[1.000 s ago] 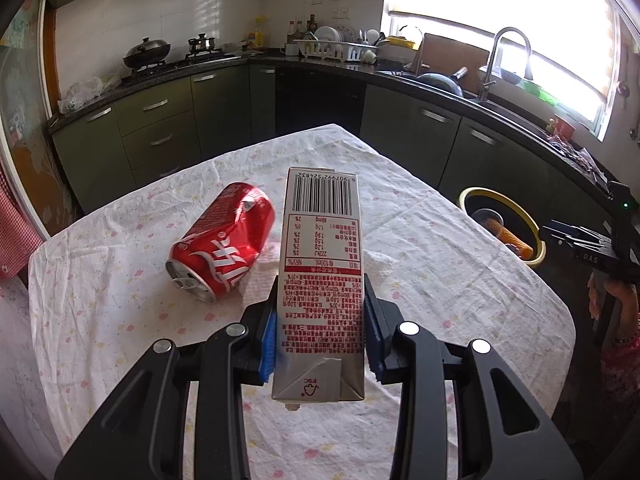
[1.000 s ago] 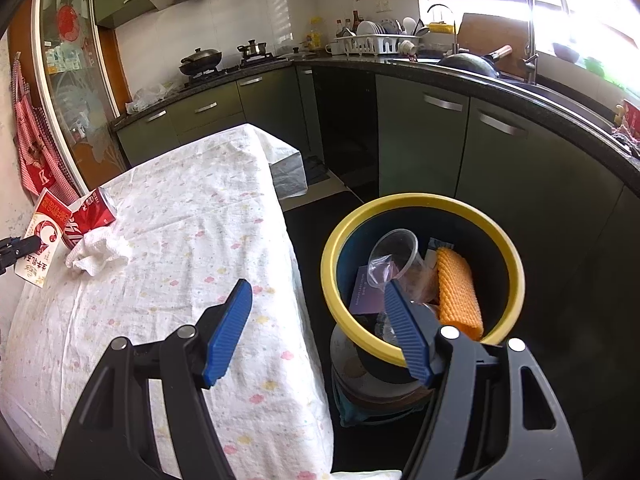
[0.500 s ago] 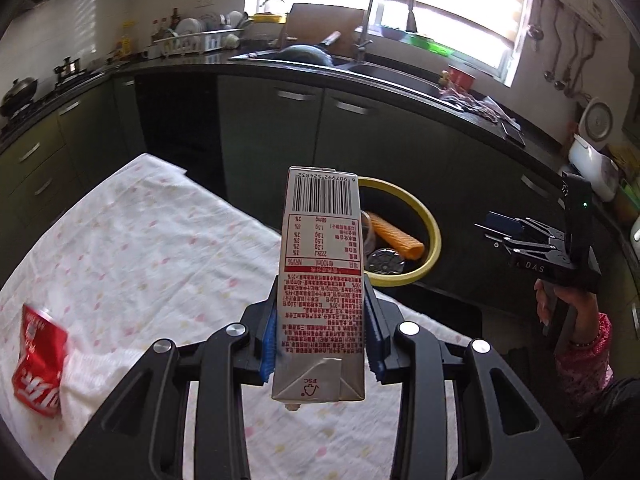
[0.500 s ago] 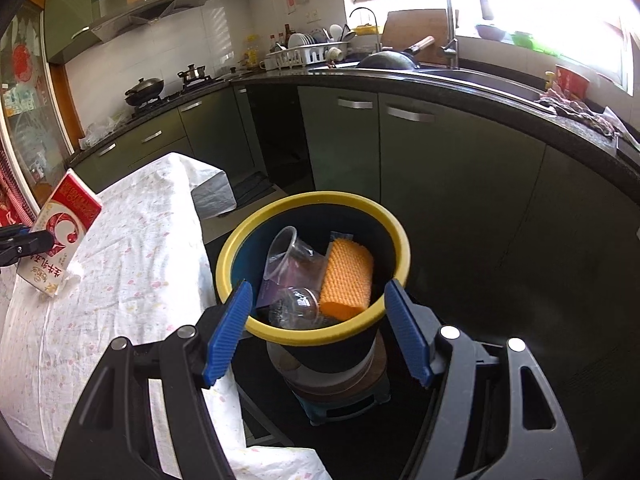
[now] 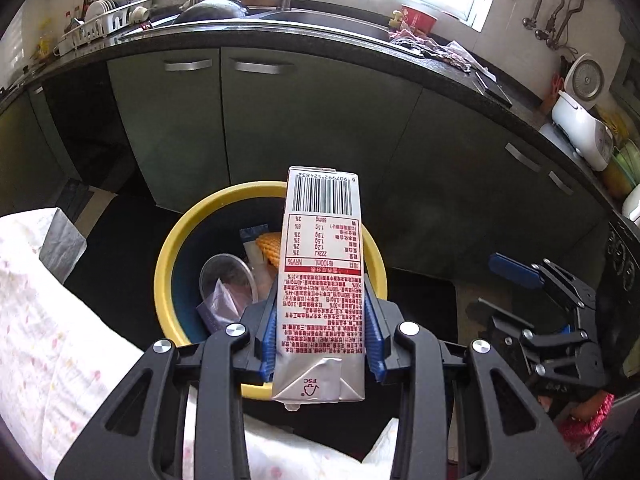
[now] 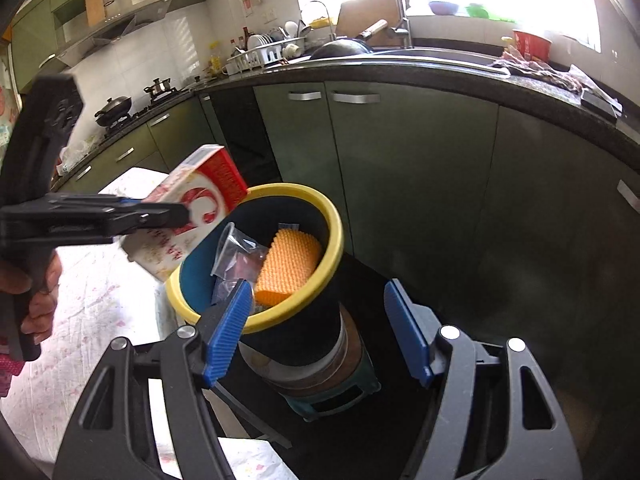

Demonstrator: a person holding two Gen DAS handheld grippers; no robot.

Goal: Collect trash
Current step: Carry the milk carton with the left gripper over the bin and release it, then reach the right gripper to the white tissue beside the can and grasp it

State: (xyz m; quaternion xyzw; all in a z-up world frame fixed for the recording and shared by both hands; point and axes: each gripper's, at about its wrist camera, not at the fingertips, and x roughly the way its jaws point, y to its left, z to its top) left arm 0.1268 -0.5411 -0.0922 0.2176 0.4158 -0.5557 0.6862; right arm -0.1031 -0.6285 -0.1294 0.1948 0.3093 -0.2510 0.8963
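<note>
My left gripper (image 5: 320, 334) is shut on a red-and-white milk carton (image 5: 322, 280), its blue pads pressing both sides. The carton (image 6: 188, 216) hangs over the near-left rim of a yellow-rimmed dark bin (image 5: 168, 256) that stands on the floor beside the table. Inside the bin (image 6: 334, 240) lie a clear plastic cup (image 5: 228, 280), an orange sponge (image 6: 286, 268) and a purple wrapper (image 5: 222, 306). My right gripper (image 6: 320, 328) stands open and empty, just in front of the bin on the near side. From the left wrist view the right gripper (image 5: 516, 276) shows at the right.
A table with a white flowered cloth (image 5: 48, 328) lies left of the bin. Green cabinets (image 6: 400, 168) under a dark counter curve behind it, with a sink and tap (image 6: 404, 12) and a dish rack (image 6: 268, 52). A hand (image 6: 32, 292) holds the left gripper's handle.
The left gripper has swung right from above the table with the carton until it hangs over the bin; the red can has left its view. The right gripper shifted so the bin sits left of centre.
</note>
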